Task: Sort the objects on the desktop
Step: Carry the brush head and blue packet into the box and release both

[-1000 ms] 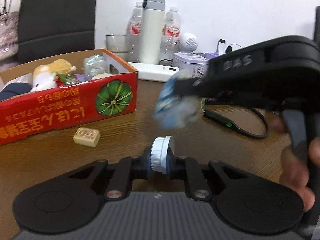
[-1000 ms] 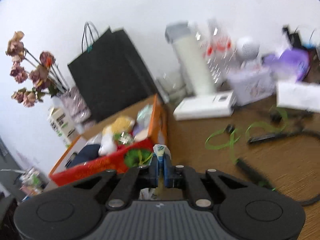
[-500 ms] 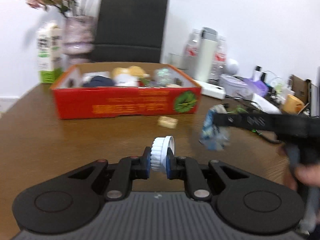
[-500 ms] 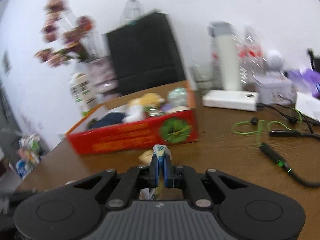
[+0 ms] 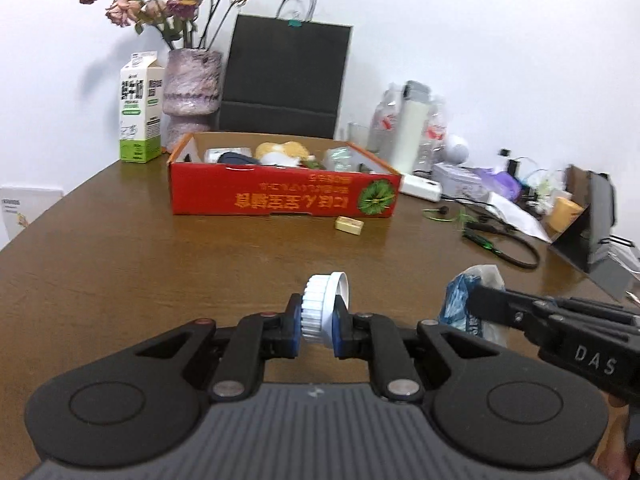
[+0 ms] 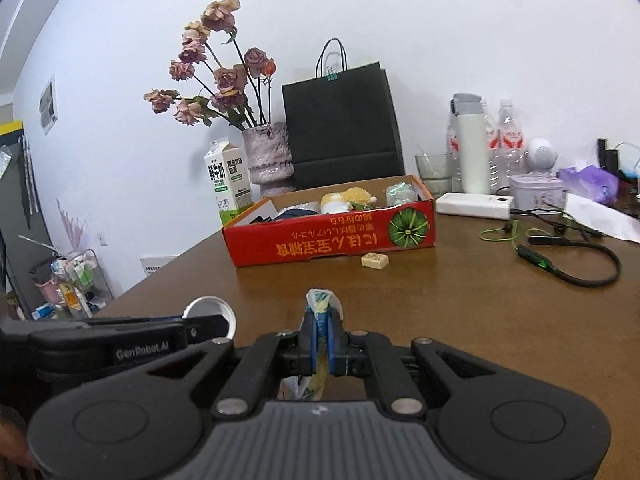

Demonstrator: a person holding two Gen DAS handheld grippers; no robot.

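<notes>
Both grippers have drawn back from the red cardboard box (image 5: 280, 200), which a second ago filled the left side of the left wrist view and now sits well apart, further up the brown table (image 5: 120, 272), with the vase of dried roses (image 5: 192, 80), the milk carton (image 5: 142, 108) and the black paper bag (image 5: 284, 76) newly in sight behind it. That box holds a yellow and white plush toy (image 5: 280, 152), a dark blue item and some clear wrapped things; a small tan block (image 5: 349, 225) lies on the table just in front of it. Left gripper (image 5: 318, 316) is clamped on a white ribbed bottle cap (image 5: 322, 308), held on edge between its blue pads. Right gripper (image 6: 320, 334) is pinched nearly closed on a crumpled blue and white wrapper (image 6: 319, 300), which pokes up above the jaws and hangs below them
</notes>
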